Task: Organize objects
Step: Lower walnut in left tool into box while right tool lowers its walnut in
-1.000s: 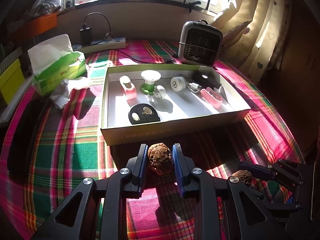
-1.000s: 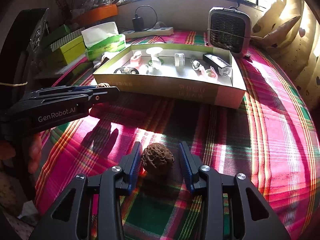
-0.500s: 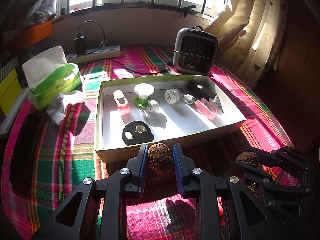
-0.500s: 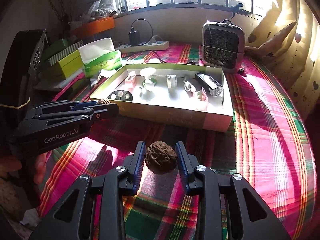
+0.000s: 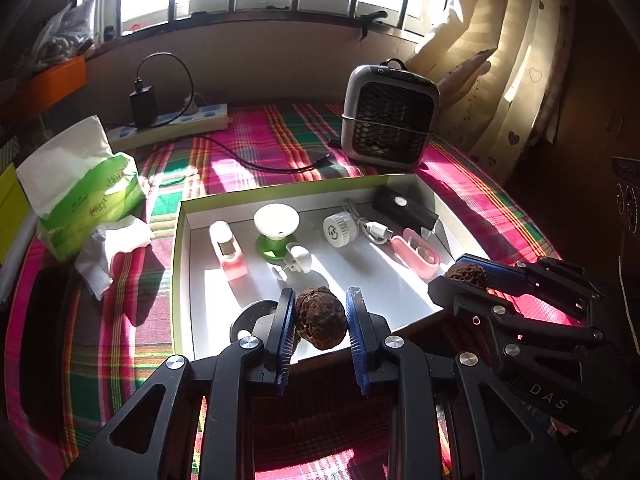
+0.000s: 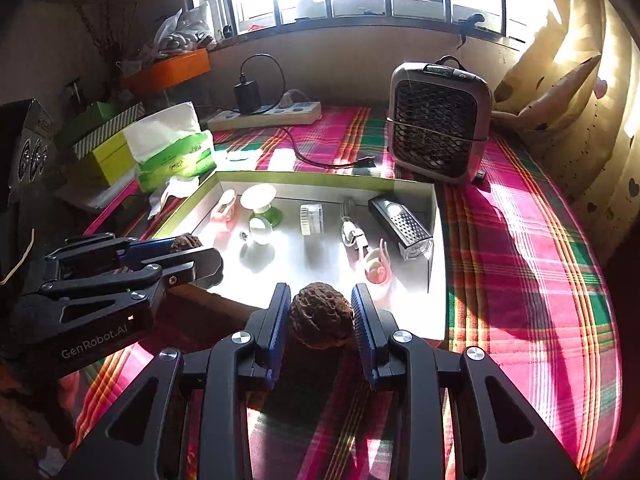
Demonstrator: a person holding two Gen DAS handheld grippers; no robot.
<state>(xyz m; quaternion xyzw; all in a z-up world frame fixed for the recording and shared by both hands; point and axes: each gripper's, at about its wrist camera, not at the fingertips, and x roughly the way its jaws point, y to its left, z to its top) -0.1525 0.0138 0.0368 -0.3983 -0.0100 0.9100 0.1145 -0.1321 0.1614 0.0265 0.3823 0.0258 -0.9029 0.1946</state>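
Two wrist views over a plaid-covered tabletop. We hold one walnut in each claw. The left claw has its blue pads pressed on the sides of a dark, wrinkled walnut, which hangs above the near wall of the shallow box. The right claw grips a second walnut in the same way; its jaws have just been closing, and the nut sits between the pads, in contact on both sides. This nut too lies over the near edge of the box, toward its right half.

In the left wrist view the right claw appears at the right margin, its walnut just showing at the tips. In the right wrist view the left claw appears at the left margin with its own nut.

Inside the box we see, from left to right, a pink bottle, a white dish on a green base, a small white round piece, a white disc, a white cable plug, a pink case and a black lamp. A black round item lies at the near left corner, partly hidden by the left claw.

Behind the box stand a grey fan heater, a power strip with a black charger, and a green tissue pack.
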